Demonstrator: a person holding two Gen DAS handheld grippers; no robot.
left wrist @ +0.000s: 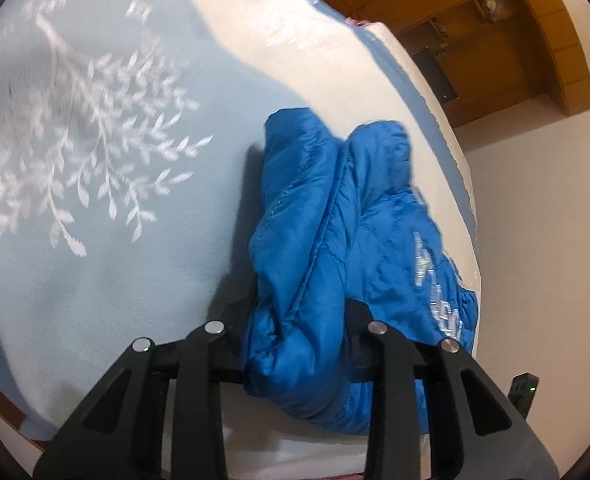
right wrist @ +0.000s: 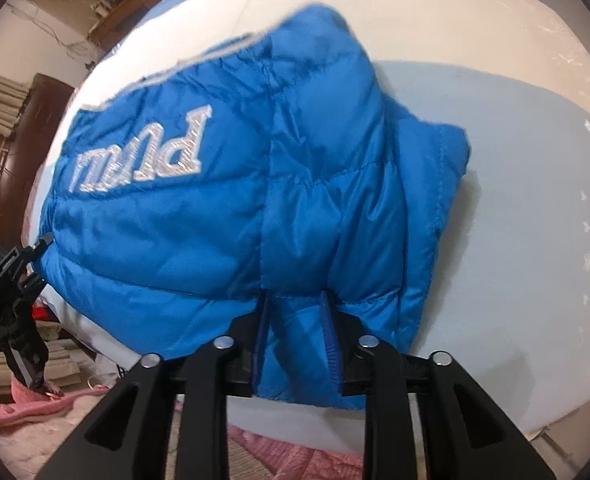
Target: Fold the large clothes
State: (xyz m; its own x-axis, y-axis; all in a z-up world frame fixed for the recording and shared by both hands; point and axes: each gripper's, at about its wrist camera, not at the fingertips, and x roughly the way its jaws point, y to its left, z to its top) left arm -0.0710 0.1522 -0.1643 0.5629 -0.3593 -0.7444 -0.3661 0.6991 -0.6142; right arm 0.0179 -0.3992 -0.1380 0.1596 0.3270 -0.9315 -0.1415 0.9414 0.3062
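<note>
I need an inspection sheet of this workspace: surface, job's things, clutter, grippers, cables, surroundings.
Surface: pale blue bedspread with white leaf print on a bed.
Job's things: blue puffer jacket, bunched, silver lettering on top.
Clutter: pink cloth on the floor below the bed edge.
Grippers: left gripper and right gripper both hold jacket fabric between their fingers.
Cables: thin wires on the far wall.
Surroundings: wooden cabinet; dark door.

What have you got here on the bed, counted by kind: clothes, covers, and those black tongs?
Blue puffer jacket: 1
Light blue blanket with white leaf print: 1
Black tongs: 2, left tongs and right tongs, each clamped on the jacket
Total: 4
</note>
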